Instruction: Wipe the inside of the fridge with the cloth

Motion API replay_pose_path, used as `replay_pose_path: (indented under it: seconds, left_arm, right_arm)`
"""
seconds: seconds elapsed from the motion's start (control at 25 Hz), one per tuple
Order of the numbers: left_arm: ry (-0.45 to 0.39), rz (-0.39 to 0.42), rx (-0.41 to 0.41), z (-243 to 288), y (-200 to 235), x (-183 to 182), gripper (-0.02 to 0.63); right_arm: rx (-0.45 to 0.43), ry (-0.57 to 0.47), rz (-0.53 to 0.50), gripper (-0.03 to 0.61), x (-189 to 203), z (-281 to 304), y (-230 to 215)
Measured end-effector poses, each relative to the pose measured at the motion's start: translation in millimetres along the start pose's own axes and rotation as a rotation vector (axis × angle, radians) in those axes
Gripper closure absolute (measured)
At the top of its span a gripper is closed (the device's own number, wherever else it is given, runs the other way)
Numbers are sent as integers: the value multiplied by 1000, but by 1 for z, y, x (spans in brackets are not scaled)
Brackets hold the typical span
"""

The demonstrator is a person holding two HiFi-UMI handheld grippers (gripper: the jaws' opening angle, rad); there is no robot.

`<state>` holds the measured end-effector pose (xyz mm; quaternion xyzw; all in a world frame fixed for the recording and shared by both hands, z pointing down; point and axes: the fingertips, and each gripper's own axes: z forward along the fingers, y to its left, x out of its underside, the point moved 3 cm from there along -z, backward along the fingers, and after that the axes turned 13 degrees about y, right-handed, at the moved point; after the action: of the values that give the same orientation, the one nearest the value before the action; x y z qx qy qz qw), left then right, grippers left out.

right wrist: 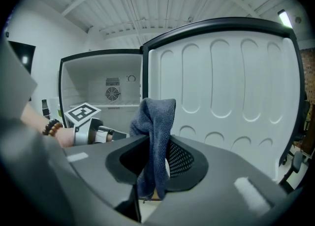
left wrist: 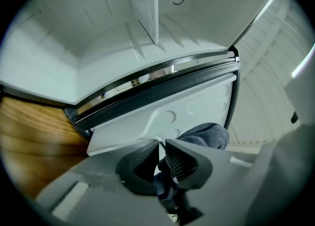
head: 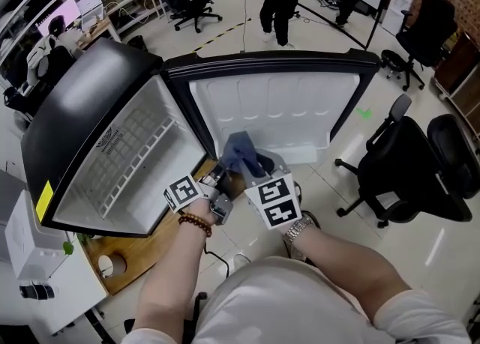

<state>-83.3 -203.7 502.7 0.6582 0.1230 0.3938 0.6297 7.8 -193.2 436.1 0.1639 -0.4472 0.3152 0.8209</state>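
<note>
Approaching the open fridge (head: 127, 163), not yet wiping. Holding the cloth (head: 241, 152) bunched just in front of the door liner, outside the cabinet. Clamping the right gripper (right wrist: 156, 156), tilted slightly down, on its hanging fold. Pinching the left gripper (left wrist: 161, 158), level, on a lower fold. Next, probably requiring a swing left into the cabinet.

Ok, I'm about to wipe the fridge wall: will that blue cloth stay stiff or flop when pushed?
Probably floppy: the cloth folds over and hangs limp where the right gripper pinches it. Likely light, since a mere pinch carries it. Its nubby weave should drag rather than slip on the fridge wall.
</note>
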Motion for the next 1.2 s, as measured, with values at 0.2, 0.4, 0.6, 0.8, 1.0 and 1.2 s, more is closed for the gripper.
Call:
replay_pose_path:
  seconds: [0.2, 0.4, 0.6, 0.8, 1.0, 1.2]
  left_arm:
    - [-1, -20, 3, 3, 2, -5, 572]
    - [10, -18, 67, 8, -8, -6, 574]
    - [14, -25, 24, 5, 0, -7, 575]
    - [14, -24, 18, 5, 2, -7, 577]
    - [9, -26, 54, 8, -5, -7, 577]
    - [7, -26, 67, 8, -7, -7, 577]
  right_arm:
    - [-18, 7, 35, 488, -10, 12, 4]
    - [-26, 67, 98, 488, 0, 28, -2]
    - [-5, 101, 164, 488, 10, 33, -16]
    - [27, 102, 171, 488, 17, 26, -27]
    - [61, 97, 197, 488, 25, 14, -48]
    - [105, 98, 227, 488, 38, 0, -71]
